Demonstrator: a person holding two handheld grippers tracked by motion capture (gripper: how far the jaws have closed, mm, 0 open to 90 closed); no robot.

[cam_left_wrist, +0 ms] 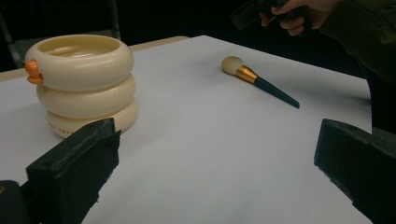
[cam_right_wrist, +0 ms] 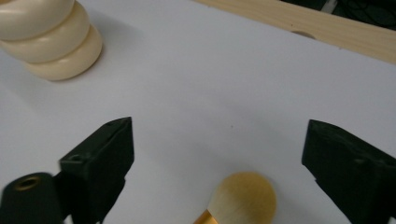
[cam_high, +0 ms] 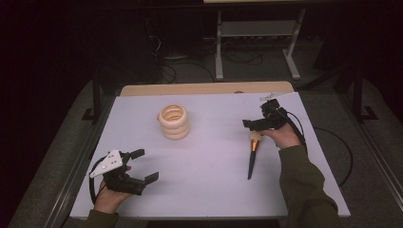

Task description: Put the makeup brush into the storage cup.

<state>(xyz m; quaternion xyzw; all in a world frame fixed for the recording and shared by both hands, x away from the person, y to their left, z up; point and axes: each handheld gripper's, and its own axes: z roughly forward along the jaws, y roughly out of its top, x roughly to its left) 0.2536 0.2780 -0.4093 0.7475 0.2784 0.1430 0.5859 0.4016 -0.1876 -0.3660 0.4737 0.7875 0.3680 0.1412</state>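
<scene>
- The brush [cam_high: 253, 152] lies flat on the white table [cam_high: 209, 180], well to the right of the cup [cam_high: 174, 121], which serves as the landmark here.
- The brush's pale bristle head points away from the person and sits about level with the cup's near side; its gold collar and dark handle run back toward the person's edge of the table.
- The cup is a cream pot made of three stacked rings, open at the top, with a small orange knob on its left side. It stands upright toward the far middle of the table.
- The right gripper [cam_high: 251, 124] hangs over the brush head, to the right of the cup and well apart from it. The hand [cam_high: 285, 137] behind it wears a dark green sleeve.
- In the right gripper view the jaws stand wide, one on each side of the bristle head [cam_right_wrist: 243, 198], with clear table showing between each jaw and the bristles. Nothing is gripped.
- The left gripper [cam_high: 145, 165] rests near the table's front left corner, nearer the person than the cup and a little to its left.
- Its jaws are spread wide and hold nothing; in the left gripper view the cup [cam_left_wrist: 84, 84] shows past the left jaw and the brush [cam_left_wrist: 259, 80] farther off.
</scene>
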